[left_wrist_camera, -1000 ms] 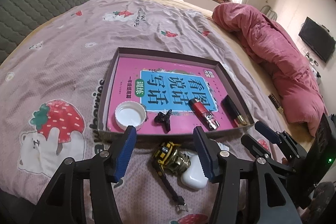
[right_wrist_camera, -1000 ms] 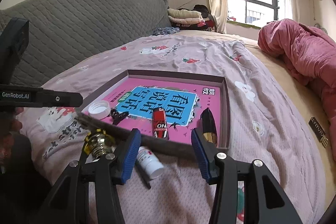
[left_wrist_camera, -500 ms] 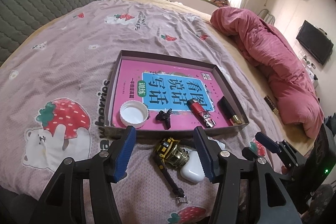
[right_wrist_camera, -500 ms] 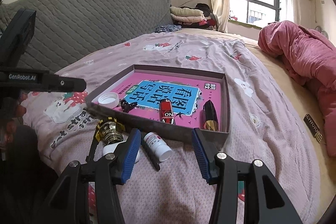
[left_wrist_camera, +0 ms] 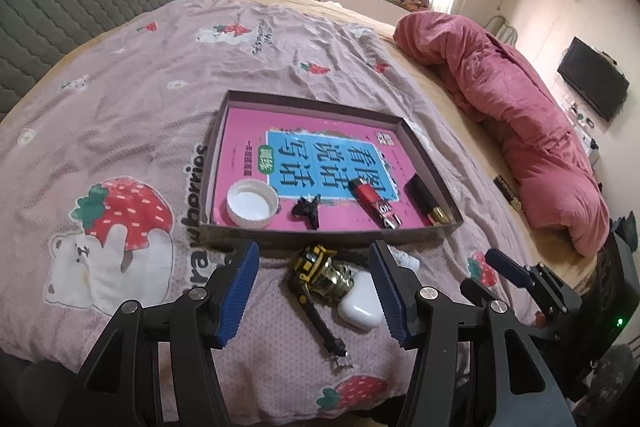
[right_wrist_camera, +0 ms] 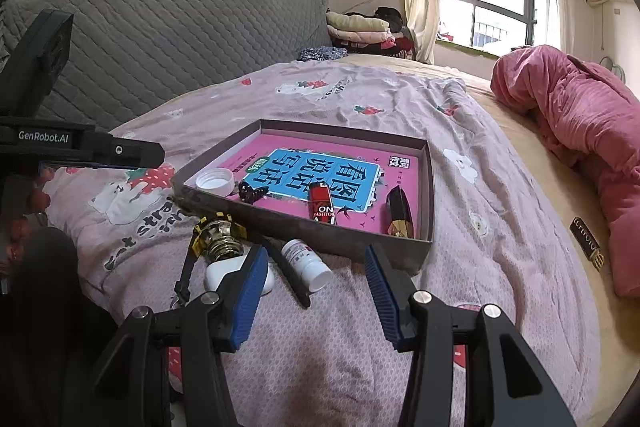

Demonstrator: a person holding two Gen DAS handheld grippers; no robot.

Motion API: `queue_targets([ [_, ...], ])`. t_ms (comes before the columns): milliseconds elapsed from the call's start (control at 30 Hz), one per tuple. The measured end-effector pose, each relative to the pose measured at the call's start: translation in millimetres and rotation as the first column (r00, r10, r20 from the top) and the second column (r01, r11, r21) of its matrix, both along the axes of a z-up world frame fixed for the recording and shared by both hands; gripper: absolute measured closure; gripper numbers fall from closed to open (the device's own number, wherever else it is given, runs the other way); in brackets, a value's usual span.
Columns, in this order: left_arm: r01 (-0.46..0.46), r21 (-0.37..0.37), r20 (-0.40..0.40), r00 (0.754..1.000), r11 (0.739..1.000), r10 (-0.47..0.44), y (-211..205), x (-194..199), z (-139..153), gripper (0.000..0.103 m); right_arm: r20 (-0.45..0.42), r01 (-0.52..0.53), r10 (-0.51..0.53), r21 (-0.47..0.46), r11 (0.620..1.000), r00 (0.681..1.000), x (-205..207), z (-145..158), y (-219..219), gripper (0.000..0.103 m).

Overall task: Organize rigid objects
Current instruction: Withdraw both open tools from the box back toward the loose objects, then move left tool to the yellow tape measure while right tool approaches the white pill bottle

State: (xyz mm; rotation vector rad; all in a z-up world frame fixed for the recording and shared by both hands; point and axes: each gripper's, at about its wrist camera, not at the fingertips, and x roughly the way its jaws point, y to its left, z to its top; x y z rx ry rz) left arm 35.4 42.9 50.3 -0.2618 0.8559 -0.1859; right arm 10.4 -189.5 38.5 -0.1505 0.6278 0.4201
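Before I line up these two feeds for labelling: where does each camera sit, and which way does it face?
Left wrist: on the left gripper, low over the bed, facing the shallow grey cardboard tray and the window; its blue-padded fingers show, the right gripper at right.
Right wrist: on the right gripper, facing the tray and grey headboard; its fingers show, the left gripper's body at left.
Shared: tray, gold wristwatch, white earbud case.

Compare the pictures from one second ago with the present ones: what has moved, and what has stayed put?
Both grippers drew back from the tray, which now looks farther off in each view. The left gripper and right gripper stay open and empty. The watch, earbud case and bottle lie unmoved.
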Motion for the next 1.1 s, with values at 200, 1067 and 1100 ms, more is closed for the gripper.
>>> queue_targets([
  [200, 0.032, 0.021, -0.026, 0.999, 0.999, -0.031, -7, -7, -9, 0.044, -0.012, -0.001, 0.001, -0.002, 1.0, 1.0, -3, 0, 0, 0.053],
  [1067, 0.092, 0.088, -0.148, 0.986, 0.992, -0.079, -26, -15, -48, 0.044, -0.053, -0.082, 0.082, -0.013, 0.997, 0.995, -18, -3, 16, 0.053],
  [1100, 0.088, 0.088, -0.15, 0.986, 0.992, -0.074, -26, -14, -50, 0.044, -0.054, -0.085, 0.084, -0.013, 0.996, 0.995, -17, -4, 17, 0.053],
])
